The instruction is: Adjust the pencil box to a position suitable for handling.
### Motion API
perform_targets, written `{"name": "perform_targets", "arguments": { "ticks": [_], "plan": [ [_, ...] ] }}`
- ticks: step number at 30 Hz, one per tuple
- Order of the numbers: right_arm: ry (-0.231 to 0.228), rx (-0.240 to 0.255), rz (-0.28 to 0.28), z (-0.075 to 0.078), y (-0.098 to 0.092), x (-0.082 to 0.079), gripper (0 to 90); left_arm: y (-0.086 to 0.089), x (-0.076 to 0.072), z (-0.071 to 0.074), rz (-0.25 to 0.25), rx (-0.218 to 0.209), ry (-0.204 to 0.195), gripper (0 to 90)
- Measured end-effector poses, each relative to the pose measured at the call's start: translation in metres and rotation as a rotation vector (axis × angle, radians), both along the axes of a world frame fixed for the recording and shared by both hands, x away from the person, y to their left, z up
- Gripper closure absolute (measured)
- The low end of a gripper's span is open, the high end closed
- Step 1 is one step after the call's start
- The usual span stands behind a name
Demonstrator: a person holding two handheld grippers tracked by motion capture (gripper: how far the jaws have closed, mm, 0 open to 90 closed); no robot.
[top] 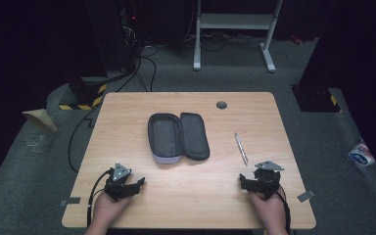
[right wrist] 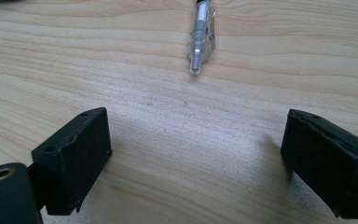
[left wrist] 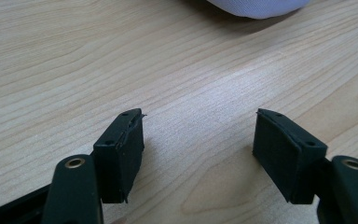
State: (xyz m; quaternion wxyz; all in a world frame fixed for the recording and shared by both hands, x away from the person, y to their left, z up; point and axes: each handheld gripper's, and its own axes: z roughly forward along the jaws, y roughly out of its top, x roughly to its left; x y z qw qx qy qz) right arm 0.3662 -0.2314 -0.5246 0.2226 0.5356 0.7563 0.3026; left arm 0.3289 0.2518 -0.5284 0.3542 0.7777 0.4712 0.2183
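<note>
Both grippers rest wide open and empty on the counter [top: 127, 112]. The pen [top: 241, 148] lies just ahead of the right gripper [top: 247, 182], right of the open pencil case [top: 178, 136]. The right gripper should probably straddle the pen's middle squarely before closing; the left gripper [top: 136, 183] can steady the case.

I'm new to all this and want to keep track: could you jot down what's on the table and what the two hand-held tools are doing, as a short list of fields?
Surface: wooden table
Pencil case: unzipped, lying open flat mid-table
Pen: silver, on the table right of the case, apart from it
Left tool: jaws open, nothing between them, near the table's front edge
Right tool: jaws open, empty, just short of the pen's near end
Contact: neither tool touches the case or pen
</note>
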Motion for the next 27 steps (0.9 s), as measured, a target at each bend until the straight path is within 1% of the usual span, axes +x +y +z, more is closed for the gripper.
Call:
{"name": "perform_targets", "arguments": {
  "ticks": [19, 23, 27],
  "plan": [
    [-0.001, 0.001, 0.006, 0.0000, 0.0004, -0.0009, 8.3, 0.0000, -0.0004, 0.0000, -0.003, -0.001, 0.001, 33.7],
    [-0.002, 0.002, 0.013, 0.0000, 0.0004, -0.0002, 8.3, 0.0007, -0.0014, 0.0011, -0.015, 0.003, 0.007, 35.7],
    [-0.003, 0.001, 0.013, -0.0001, 0.0004, -0.0002, 8.4, 0.0005, -0.0017, 0.0016, -0.015, 0.006, 0.010, 37.2]
  ]
}}
